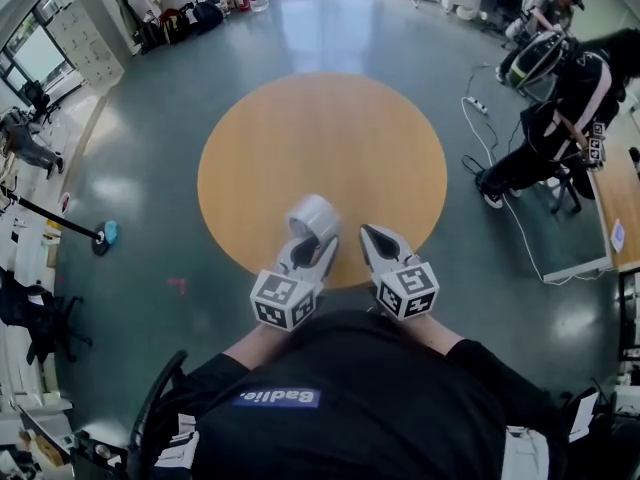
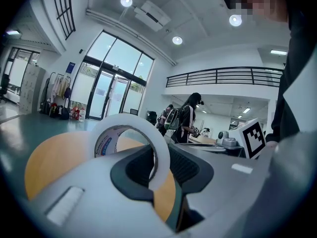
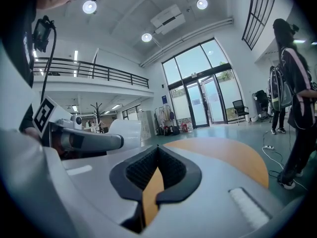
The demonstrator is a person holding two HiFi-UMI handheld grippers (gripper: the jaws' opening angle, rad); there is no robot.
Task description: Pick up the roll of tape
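Tape roll [image 1: 313, 218] was held up, well clear of the floor [image 1: 150, 218]. Left gripper [image 1: 308, 253] was clamped on one side of its ring; right gripper [image 1: 376, 238] had jaws together, empty. Risk judged: the one-sided pinch could let the roll swivel or slip if jolted.

1. The person wears a black top [image 1: 350, 388], its sleeves ending above the forearms.
2. A blue patch [image 1: 277, 398] with white lettering sits on the chest of the top.
3. Just above the patch in the head view, the left gripper [image 1: 305, 253] has a smooth light-grey shell. It ends in a white cube [image 1: 283, 300] printed with black square markers.
4. Up and to the right of the patch, the right gripper [image 1: 372, 236] has the same grey shell and a like marker cube [image 1: 407, 290].
5. Each gripper's pads [image 3: 141, 170] are black and finely ribbed, set in a black surround.
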